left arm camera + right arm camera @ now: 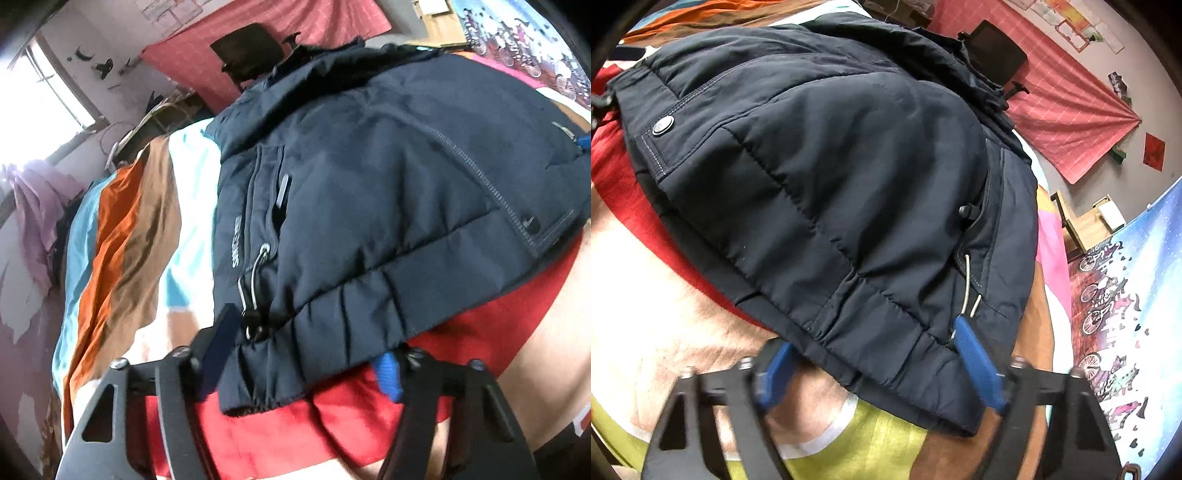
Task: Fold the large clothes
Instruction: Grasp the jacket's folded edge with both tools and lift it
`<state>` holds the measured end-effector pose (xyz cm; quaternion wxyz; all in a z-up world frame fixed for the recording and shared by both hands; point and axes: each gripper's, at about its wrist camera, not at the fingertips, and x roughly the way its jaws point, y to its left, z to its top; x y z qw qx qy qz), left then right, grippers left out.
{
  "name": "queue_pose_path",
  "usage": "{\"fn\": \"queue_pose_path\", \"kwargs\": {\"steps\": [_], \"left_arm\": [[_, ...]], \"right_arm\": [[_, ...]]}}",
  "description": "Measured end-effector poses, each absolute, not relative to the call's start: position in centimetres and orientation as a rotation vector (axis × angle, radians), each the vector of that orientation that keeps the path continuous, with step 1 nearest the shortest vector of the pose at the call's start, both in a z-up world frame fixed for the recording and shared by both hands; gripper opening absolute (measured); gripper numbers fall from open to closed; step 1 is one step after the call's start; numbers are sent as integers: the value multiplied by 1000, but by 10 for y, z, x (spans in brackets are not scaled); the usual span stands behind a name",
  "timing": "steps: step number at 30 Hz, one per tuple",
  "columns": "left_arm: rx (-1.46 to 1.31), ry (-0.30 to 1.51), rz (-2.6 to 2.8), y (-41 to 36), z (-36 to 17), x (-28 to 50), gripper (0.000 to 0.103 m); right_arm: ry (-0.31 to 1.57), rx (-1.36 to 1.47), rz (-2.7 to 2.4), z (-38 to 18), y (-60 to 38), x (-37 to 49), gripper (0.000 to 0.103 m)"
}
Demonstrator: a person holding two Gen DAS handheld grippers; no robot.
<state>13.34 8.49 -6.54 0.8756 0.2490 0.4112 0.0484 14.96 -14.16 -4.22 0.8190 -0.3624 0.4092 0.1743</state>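
Navy quilted padded jacket (369,184), gathered hem between both half-closed jaws, grip unclear

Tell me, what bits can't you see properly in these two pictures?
- Left gripper in the left wrist view: the jacket hem drapes over its fingers, so whether it grips is unclear.
- Right gripper in the right wrist view: one blue pad is partly tucked under the hem; contact is unclear.
- The jacket's sleeves: not made out in either view.
- Printed lettering on the jacket: blurred, unreadable.
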Motion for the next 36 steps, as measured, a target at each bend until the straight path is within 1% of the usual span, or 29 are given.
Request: {"fn": "queue_pose_path", "kwargs": {"steps": [2,3,6,7,8,9,11,12,14,17,19,27,29,32,36], "left_arm": [[541,855,77,78,-65,132,40],[552,855,65,75,-64,131,38],[535,855,53,74,-62,131,35],[524,857,47,75,-60,132,33],[519,856,43,75,-59,132,32],[517,851,40,75,-56,132,31],[524,839,39,71,-52,131,31],[528,837,38,71,-51,131,31],[523,831,32,70,-48,130,31],[508,816,25,71,-43,128,31],[506,800,25,71,-37,127,31],[476,749,24,73,-10,133,31],[469,743,15,73,-3,135,24],[434,748,6,73,9,139,18],[377,754,8,75,22,142,12]], "right_arm": [[872,-777,373,-43,-143,154,66],[870,-777,372,-43,-145,157,64],[871,-755,369,-41,-147,159,56],[870,-742,372,-39,-149,160,49],[865,-731,373,-36,-150,161,40],[859,-717,376,-33,-151,162,37],[844,-694,374,-27,-154,163,28],[841,-677,378,-24,-155,164,27],[834,-639,385,-16,-158,167,21],[807,-573,391,1,-163,170,16],[782,-532,396,14,-165,173,14],[735,-357,399,56,-174,197,13],[732,-315,401,63,-176,201,12],[730,-264,402,70,-176,203,11],[690,-246,402,80,-179,196,9]]}}
